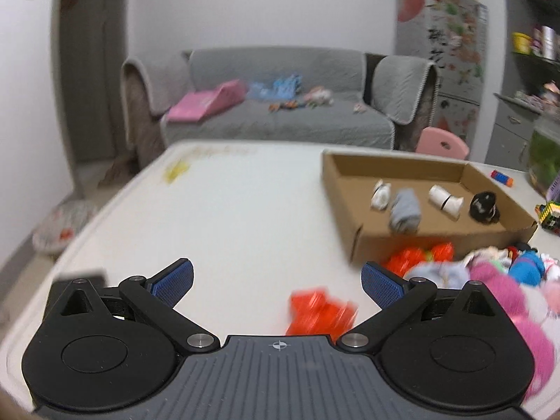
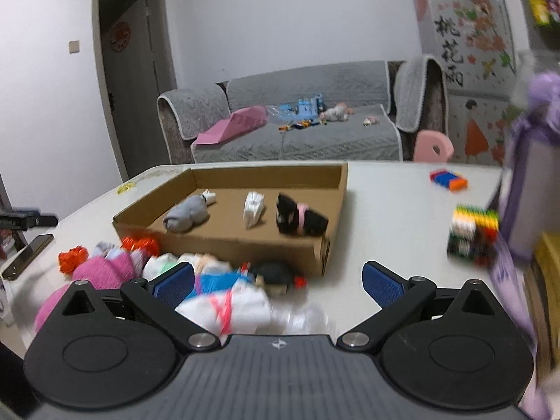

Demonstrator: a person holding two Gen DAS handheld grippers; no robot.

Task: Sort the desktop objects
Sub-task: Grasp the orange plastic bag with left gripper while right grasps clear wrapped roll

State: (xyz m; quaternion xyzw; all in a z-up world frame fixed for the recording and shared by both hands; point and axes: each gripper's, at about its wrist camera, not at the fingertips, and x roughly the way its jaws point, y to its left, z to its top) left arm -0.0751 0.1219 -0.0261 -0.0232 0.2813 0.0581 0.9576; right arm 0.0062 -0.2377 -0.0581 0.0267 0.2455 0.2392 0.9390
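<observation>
From the left wrist, the left gripper (image 1: 276, 281) hung wide open over the table (image 1: 224, 217), holding nothing, a blurred red toy (image 1: 320, 313) lying between its fingers near the palm, and off to the right sat the box (image 1: 371, 241) with a grey roll (image 1: 405, 211), white rolls and a black one inside, a sock pile (image 1: 490, 273) just in front of it. From the right wrist, the right gripper (image 2: 278, 281) was spread just as wide and empty above that pile (image 2: 217, 290), the box (image 2: 245, 245) just beyond, a block stack (image 2: 472, 234) well apart on the right.
</observation>
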